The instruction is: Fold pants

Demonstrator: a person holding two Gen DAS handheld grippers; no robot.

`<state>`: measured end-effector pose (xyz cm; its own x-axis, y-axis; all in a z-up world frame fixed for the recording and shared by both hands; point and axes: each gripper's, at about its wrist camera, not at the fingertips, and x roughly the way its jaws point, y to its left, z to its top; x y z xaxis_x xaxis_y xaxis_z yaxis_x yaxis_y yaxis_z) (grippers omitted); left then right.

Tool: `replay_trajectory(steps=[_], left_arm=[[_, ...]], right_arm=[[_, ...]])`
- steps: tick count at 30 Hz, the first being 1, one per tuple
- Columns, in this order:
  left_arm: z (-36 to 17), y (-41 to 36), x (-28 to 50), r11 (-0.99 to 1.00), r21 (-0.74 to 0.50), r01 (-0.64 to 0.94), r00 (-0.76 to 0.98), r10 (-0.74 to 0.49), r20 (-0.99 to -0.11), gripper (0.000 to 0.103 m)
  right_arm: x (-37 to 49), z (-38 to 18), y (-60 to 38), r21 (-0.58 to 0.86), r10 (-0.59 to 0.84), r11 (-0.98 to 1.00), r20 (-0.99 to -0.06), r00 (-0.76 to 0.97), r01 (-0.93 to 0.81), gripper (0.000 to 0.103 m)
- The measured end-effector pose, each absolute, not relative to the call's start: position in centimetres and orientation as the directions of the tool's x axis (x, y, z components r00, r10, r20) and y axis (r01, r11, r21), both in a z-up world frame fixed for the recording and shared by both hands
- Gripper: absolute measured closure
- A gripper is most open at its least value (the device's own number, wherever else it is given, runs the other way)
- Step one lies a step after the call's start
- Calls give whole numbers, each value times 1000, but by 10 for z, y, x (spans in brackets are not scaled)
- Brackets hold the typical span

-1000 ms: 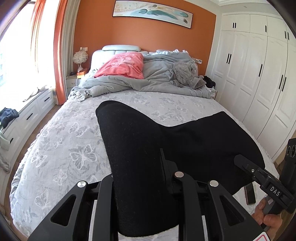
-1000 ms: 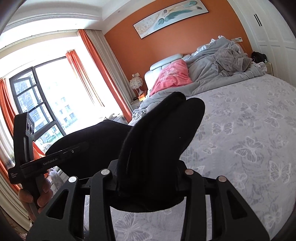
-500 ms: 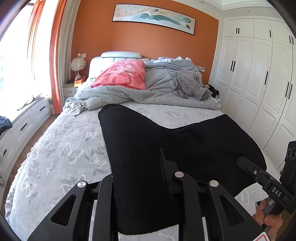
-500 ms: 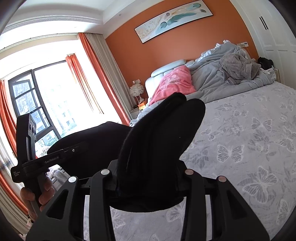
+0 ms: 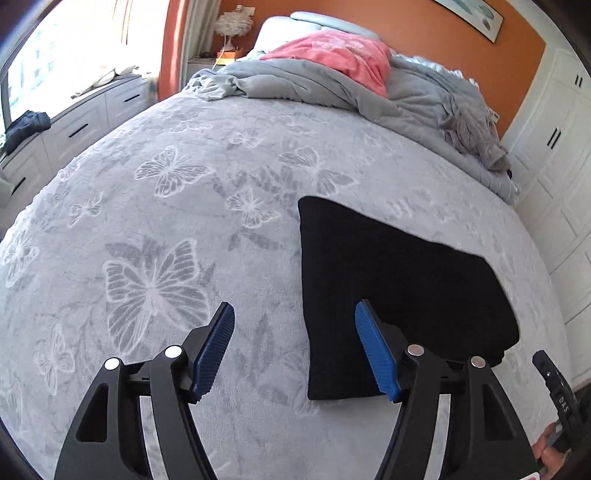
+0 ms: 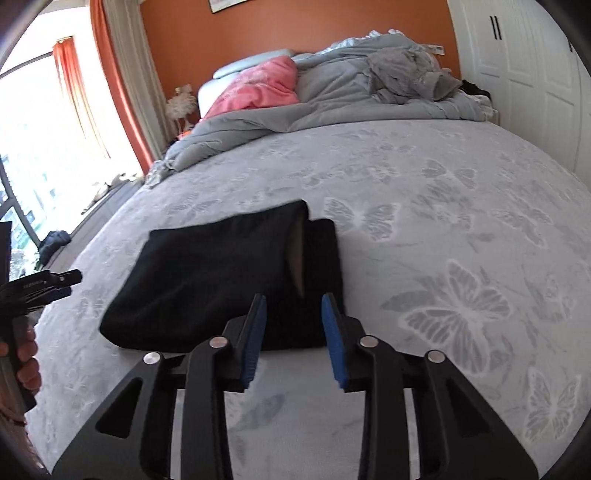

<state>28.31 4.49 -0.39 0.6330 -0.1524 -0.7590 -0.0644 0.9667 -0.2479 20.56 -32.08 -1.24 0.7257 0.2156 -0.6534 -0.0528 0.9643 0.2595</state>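
Left gripper (image 5: 294, 339): lower centre of its own view, blue-padded fingers spread wide, holding nothing; the right pad sits over the near left edge of the pants, the left pad over bare bedspread.
Right gripper (image 6: 293, 334): lower centre of its own view, fingers parted with a narrower gap, holding nothing; both blue pads hang over the near edge of the pants.
Bedspread (image 5: 155, 229): grey with pale butterfly print, filling most of both frames.
Duvet (image 5: 295, 79): grey, rumpled, heaped along the top of the frame at the head of the bed.
Black pants (image 5: 391, 280): folded into a flat stack, lying on the bedspread right of centre in the left view; in the right view (image 6: 229, 273) left of centre, with a slit between layers at the stack's right side.
Pink pillow (image 5: 340, 55): upper centre, resting on the duvet.
Gray garment (image 6: 406, 75): crumpled at upper right on the duvet.
Bedside lamp (image 5: 233, 27): top edge, left of the headboard.
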Motion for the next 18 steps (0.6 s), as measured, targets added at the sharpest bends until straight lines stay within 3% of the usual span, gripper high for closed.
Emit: replay_trajectory(steps=[4, 5, 7, 9, 11, 14, 18], left_arm=[[12, 3, 303, 969, -243, 47, 645, -215, -733, 36], [7, -13, 310, 974, -215, 73, 637, -211, -742, 34], [-16, -33, 326, 983, -160, 91, 597, -182, -782, 30], [-42, -39, 339, 990, -116, 83, 515, -142, -845, 31], [-52, -26, 331, 981, -183, 67, 488, -192, -852, 29], [-63, 7, 309, 948, -316, 15, 536, -275, -798, 15], [-100, 26, 316, 897, -432, -96, 475, -340, -812, 14]], right_arm=[[244, 14, -279, 287, 321, 941, -597, 735, -178, 75], [255, 10, -275, 288, 321, 942, -606, 728, -175, 69], [283, -13, -275, 247, 260, 961, -664, 701, -123, 52], [300, -45, -288, 149, 130, 989, -757, 641, -25, 52], [287, -60, -314, 206, 152, 979, -758, 635, 11, 46], [276, -70, -336, 367, 282, 930, -728, 625, 7, 44], [281, -78, -324, 401, 326, 916, -724, 608, -14, 44]])
